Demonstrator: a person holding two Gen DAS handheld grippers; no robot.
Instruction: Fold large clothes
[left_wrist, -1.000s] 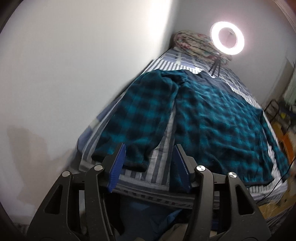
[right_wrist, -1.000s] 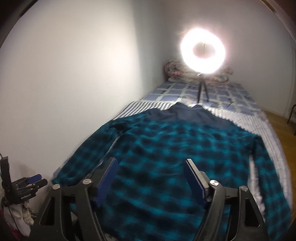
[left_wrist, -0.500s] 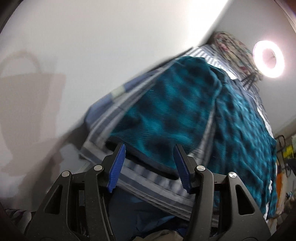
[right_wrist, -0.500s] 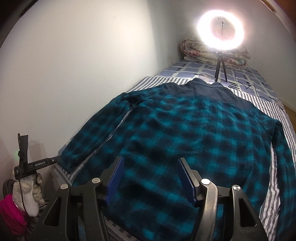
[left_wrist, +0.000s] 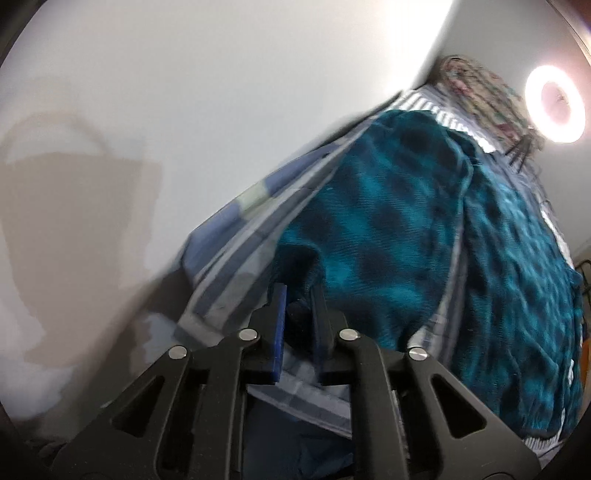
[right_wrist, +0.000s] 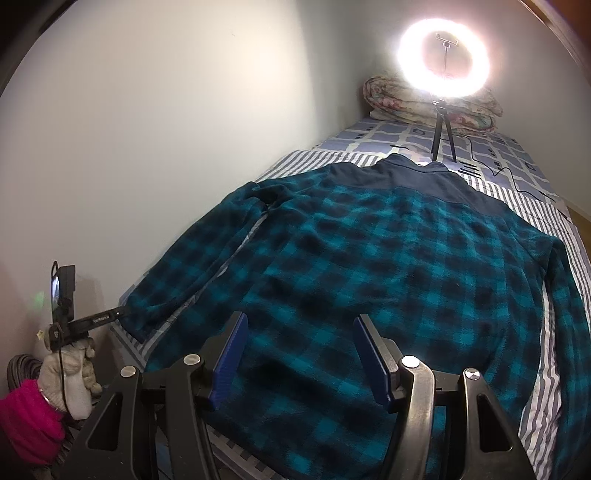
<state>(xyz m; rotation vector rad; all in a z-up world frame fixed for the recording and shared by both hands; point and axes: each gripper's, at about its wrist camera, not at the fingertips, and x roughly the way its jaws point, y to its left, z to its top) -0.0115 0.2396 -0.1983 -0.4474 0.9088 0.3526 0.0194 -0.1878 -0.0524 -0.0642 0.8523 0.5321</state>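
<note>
Fleece shirt (right_wrist: 388, 266), teal-and-black check with a dark navy yoke and collar, lay spread flat on the bed (right_wrist: 532, 199), collar toward the far end, hem toward the cameras. Both sleeves were stretched out along the body; the sleeve (right_wrist: 192, 273) nearest the wall ran down to the near corner of the mattress. The bed carried a grey-and-white striped sheet under the shirt and a blue-and-white checked cover farther back, hard against a plain white wall (right_wrist: 166, 122) on that side.

A rolled floral quilt (right_wrist: 391, 99) sat at the far end of the bed. In front of it a lit ring light (right_wrist: 445, 55) stood on a small tripod planted on the checked cover, its cable trailing across the bedding.

Left claw (left_wrist: 298, 295): its jaws had just been closing and stood narrow, pinched on the dark cuff at the end of the wall-side sleeve (left wrist view blurred, but fabric was visibly between the blue pads). In the right wrist view the same claw showed at the mattress corner, held by a person's hand (right_wrist: 68, 369) in a pale knitted glove with a magenta sleeve below it.

Right claw (right_wrist: 299, 328): jaws had just narrowed a little yet stood well apart, hovering over the lower part of the shirt near the hem, nothing gripped between the pads.
</note>
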